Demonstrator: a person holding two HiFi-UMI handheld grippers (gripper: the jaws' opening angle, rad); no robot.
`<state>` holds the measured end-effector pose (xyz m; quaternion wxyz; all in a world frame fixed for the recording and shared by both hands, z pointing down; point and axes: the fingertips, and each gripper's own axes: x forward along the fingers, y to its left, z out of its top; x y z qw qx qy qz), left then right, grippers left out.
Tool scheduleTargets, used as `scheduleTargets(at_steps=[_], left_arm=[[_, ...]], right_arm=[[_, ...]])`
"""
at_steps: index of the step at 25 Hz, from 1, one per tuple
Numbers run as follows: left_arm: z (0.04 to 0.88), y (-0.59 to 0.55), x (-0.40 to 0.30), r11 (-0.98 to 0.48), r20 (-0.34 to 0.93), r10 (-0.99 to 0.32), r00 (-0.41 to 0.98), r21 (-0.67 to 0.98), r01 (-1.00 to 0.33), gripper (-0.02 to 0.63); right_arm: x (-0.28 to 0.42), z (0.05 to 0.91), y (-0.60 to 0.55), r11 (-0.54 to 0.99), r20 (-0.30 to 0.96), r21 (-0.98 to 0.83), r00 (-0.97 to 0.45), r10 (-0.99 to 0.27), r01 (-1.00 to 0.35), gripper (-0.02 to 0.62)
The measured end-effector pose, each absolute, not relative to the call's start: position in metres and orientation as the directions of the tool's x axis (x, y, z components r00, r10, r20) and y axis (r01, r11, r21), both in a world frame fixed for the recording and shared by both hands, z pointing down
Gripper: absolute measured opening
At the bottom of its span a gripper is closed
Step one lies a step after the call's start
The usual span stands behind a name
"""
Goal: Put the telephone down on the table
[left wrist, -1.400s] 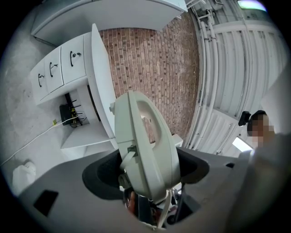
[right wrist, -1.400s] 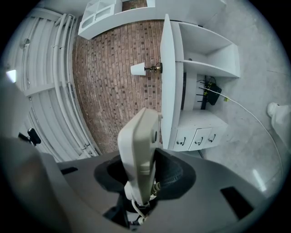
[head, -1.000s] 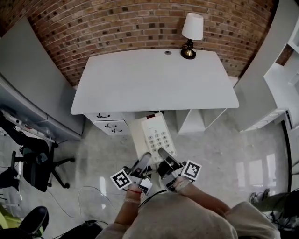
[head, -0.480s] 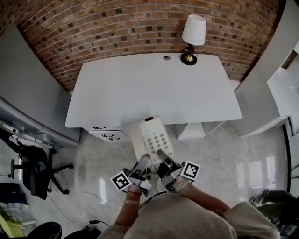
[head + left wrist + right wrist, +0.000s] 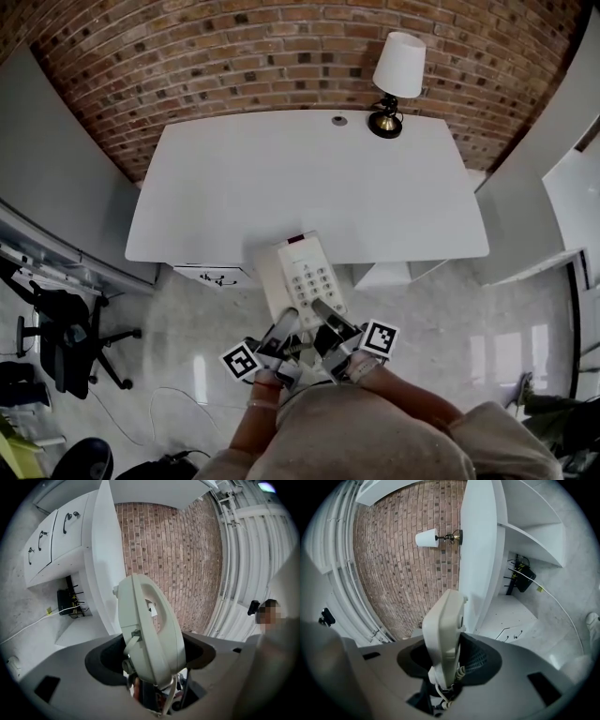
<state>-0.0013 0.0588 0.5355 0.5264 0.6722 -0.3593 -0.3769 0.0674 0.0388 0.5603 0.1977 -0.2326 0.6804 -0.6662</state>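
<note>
A cream push-button telephone (image 5: 302,278) hangs in the air between both grippers, keypad up. Its far end overlaps the front edge of the white table (image 5: 309,169). My left gripper (image 5: 284,328) is shut on the near left side of the telephone, and my right gripper (image 5: 326,317) is shut on its near right side. In the left gripper view the telephone (image 5: 150,630) stands edge-on between the jaws, its handset side facing that camera. In the right gripper view the telephone (image 5: 444,625) is also clamped, with its coiled cord hanging below.
A lamp with a white shade (image 5: 397,67) stands at the table's far right corner against the brick wall. Drawers (image 5: 217,275) sit under the table's left side. A black office chair (image 5: 58,328) stands at the left, white shelving at the right (image 5: 572,187).
Both grippers have carried the telephone forward toward the table. Its far end now reaches over the table's front edge, where before it hung over the floor.
</note>
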Motion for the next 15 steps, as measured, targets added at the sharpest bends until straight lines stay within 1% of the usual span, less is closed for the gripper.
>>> scheduleTargets(at_steps=[15], left_arm=[[0.548,0.042,-0.015,-0.137,-0.076,-0.878,0.473,0.986,-0.095,0.333]], right_arm=[[0.053,0.575,0.025,-0.061,0.087,-0.996,-0.818,-0.568,-0.064,0.146]])
